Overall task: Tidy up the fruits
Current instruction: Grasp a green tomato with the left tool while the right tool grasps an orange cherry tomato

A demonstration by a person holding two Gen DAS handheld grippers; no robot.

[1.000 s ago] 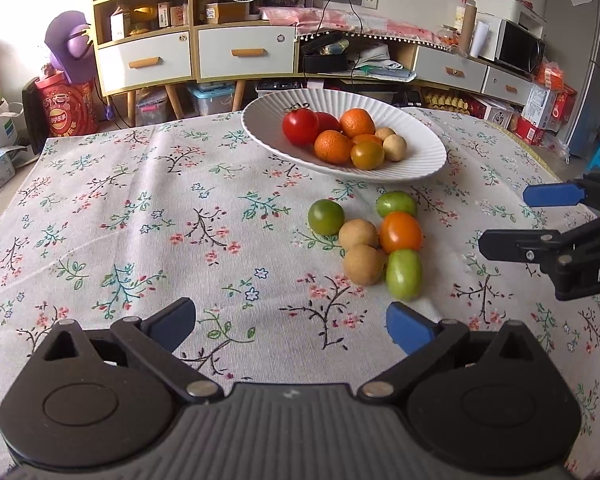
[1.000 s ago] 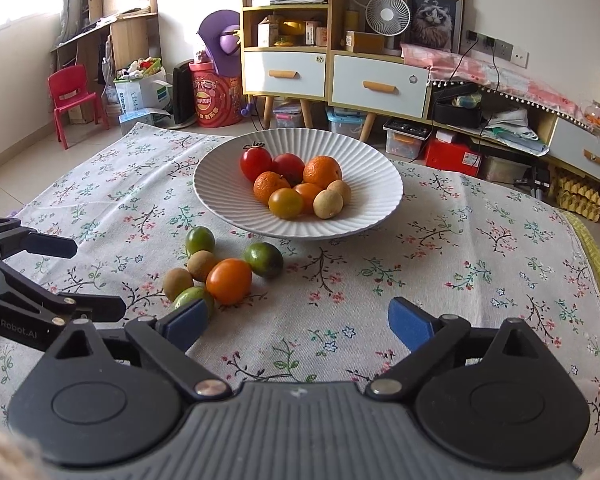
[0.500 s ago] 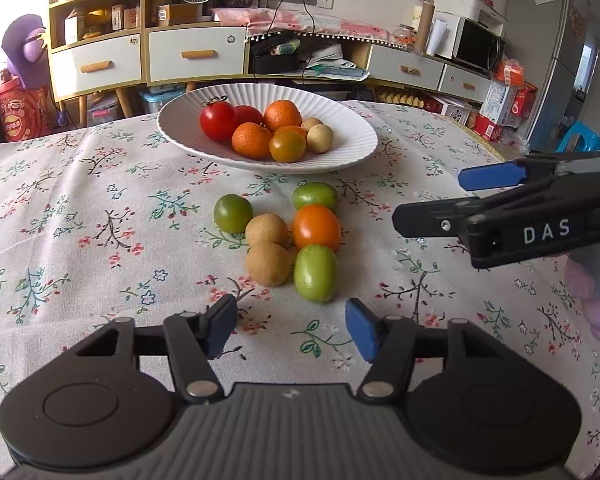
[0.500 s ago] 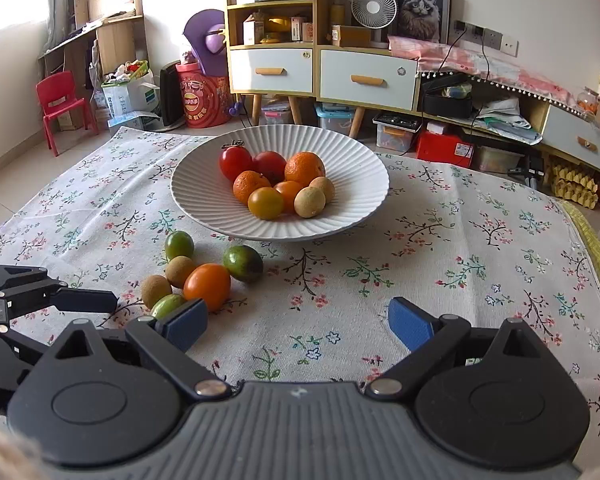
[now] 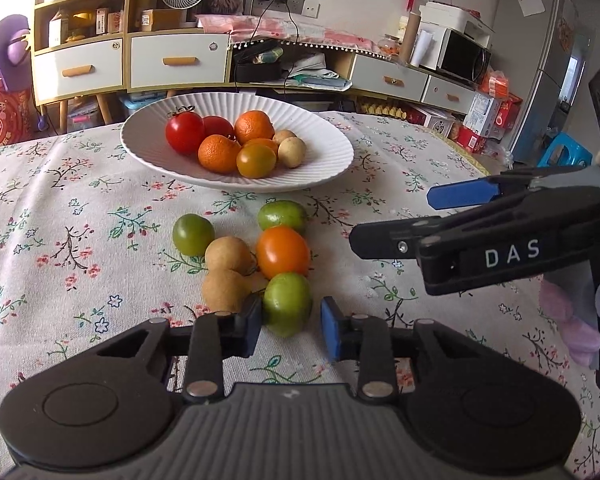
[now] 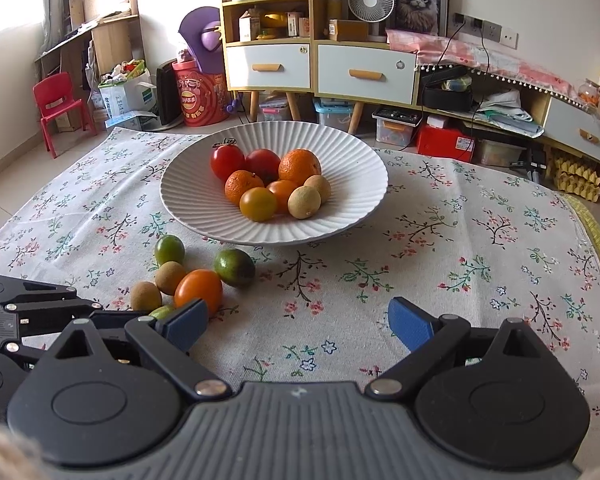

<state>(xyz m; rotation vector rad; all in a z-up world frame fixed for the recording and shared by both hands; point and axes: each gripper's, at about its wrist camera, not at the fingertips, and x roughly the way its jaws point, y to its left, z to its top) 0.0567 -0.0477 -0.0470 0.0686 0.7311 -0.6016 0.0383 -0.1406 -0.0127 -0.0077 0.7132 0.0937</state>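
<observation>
The counter (image 5: 60, 208), under a flowered cloth, carries a white ribbed bowl (image 5: 328, 148) already holding tomatoes, oranges and small tan fruits. On the near side of the bowl lies a loose cluster of six fruits, and the nearest member of it, farthest from the bowl, is a green tomato (image 5: 287, 309), touching the orange tomato (image 5: 283, 251) behind it and a tan fruit (image 5: 225, 290) to its left. The left tool (image 5: 287, 326) sits just on the near side of that green tomato, which lies straight ahead between its blue pads; the jaws have just been closing, the left pad looks to be touching the fruit while a sliver of cloth shows before the right pad, so the grip seems not quite made. The fruit is nearly round, slightly taller than wide. The right tool (image 6: 298, 326) hangs wide open and empty over bare cloth, right of the cluster, so the left is plainly nearer.
</observation>
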